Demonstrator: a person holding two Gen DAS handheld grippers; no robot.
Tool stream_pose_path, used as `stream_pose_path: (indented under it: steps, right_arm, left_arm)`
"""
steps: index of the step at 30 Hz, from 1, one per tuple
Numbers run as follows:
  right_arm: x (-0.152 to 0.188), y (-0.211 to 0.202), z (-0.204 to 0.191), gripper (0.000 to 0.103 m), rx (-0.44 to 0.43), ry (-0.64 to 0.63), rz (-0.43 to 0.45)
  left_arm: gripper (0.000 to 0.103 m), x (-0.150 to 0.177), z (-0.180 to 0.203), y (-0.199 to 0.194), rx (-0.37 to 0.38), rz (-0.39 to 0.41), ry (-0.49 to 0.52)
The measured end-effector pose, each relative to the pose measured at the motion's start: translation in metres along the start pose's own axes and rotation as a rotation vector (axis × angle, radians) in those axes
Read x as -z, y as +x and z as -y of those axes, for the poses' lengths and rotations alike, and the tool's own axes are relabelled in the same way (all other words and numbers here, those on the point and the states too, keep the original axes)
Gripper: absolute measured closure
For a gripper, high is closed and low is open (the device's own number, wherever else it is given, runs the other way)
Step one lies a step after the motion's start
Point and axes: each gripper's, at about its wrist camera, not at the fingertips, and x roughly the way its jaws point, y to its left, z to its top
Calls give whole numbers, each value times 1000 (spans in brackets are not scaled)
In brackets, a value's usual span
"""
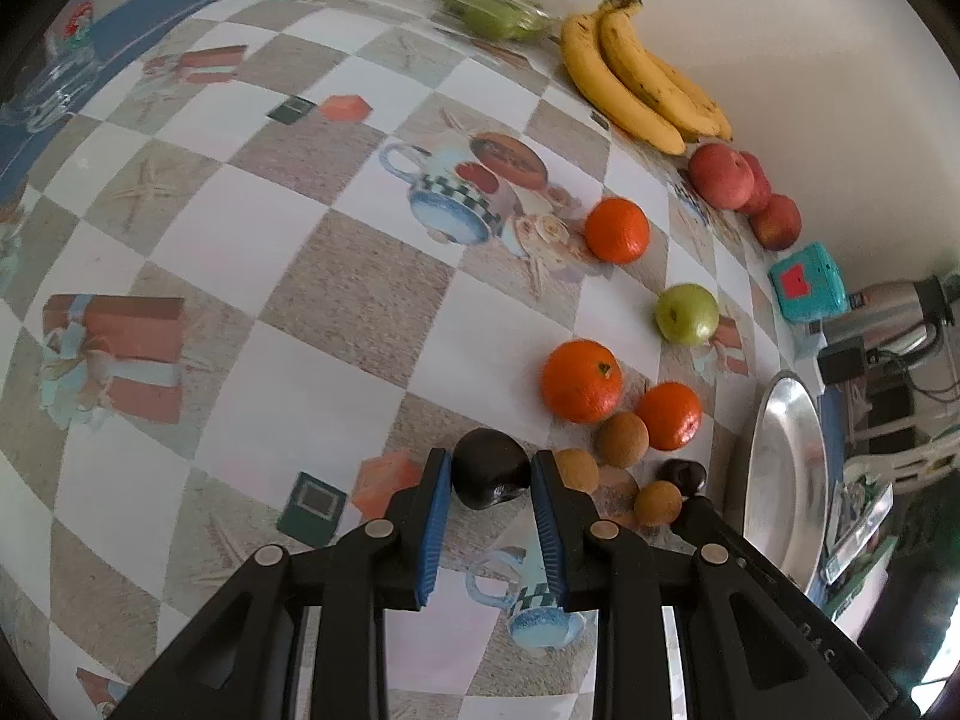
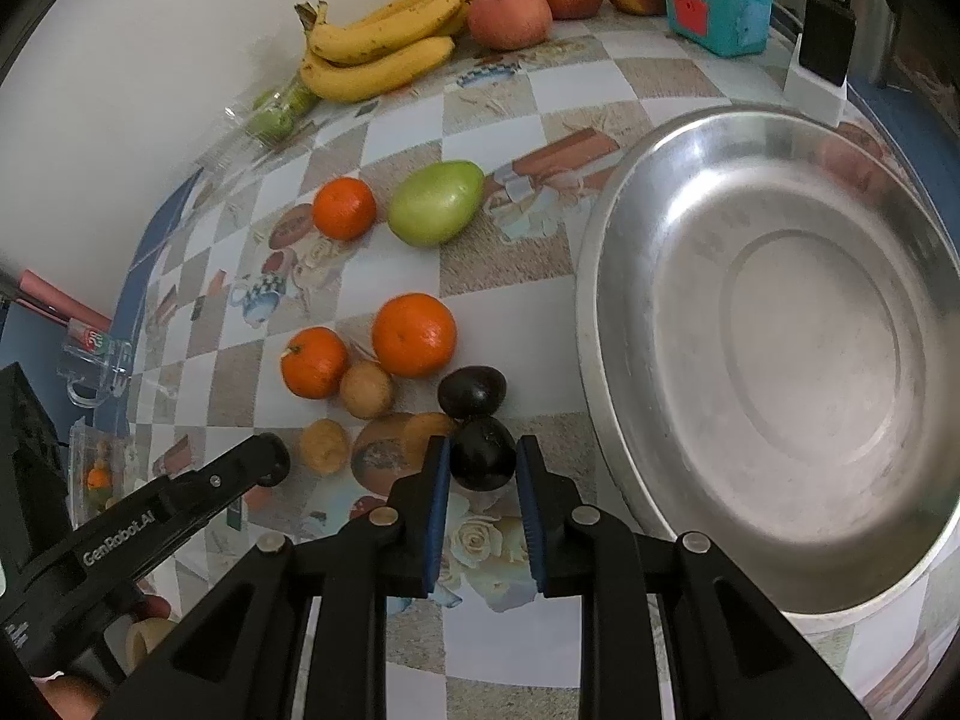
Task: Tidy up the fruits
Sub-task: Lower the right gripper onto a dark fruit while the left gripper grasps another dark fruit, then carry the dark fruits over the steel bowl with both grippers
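The left gripper [image 1: 491,471] was closed about a dark, near-black fruit [image 1: 489,475], its blue pads pressed to either flank of it on the checked tablecloth [image 1: 288,324]; the right gripper [image 2: 483,462] had likewise clamped a second dark fruit [image 2: 482,461], and a third dark one [image 2: 471,391] lay just beyond it, touching or nearly so; the wide steel bowl [image 2: 606,312] stood just beside the right gripper, nothing in it.

The only legible writing was "GenRobot.AI", in white on the black body of the left gripper as the right wrist view caught it; letters on the neighbouring arm in the left wrist view were too clipped to read; the teal box [image 2: 717,3] bore a red label whose marking could not be made out; a clear glass mug [image 2: 99,369] at the table's edge carried a small red and green printed emblem, unreadable.

Three oranges [image 2: 414,343] lay out, two close together and one apart near the green fruit [image 2: 435,202]; small brown fruits [image 2: 366,389] sat among the near pair; bananas [image 2: 375,48] and red apples [image 2: 510,15] lined the wall.
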Motion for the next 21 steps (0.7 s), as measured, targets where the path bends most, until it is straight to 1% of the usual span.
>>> stream_pose_path:
  steps: [7, 9, 12, 15, 21]
  right_arm:
    - [-5, -21, -4, 80, -19, -2, 66]
    - [-8, -25, -8, 80, -13, -7, 83]
    - [-14, -25, -12, 80, -3, -11, 90]
    - [-24, -24, -14, 80, -23, 2, 88]
    - [-39, -31, -15, 80, -4, -2, 128]
  left_arm:
    - [74, -7, 3, -18, -13, 74, -11]
    - [74, -10, 5, -21, -13, 78, -18]
    - [74, -17, 9, -20, -39, 63, -29]
    - [74, -25, 15, -19, -45, 56, -32]
    - [74, -45, 37, -24, -53, 79, -13]
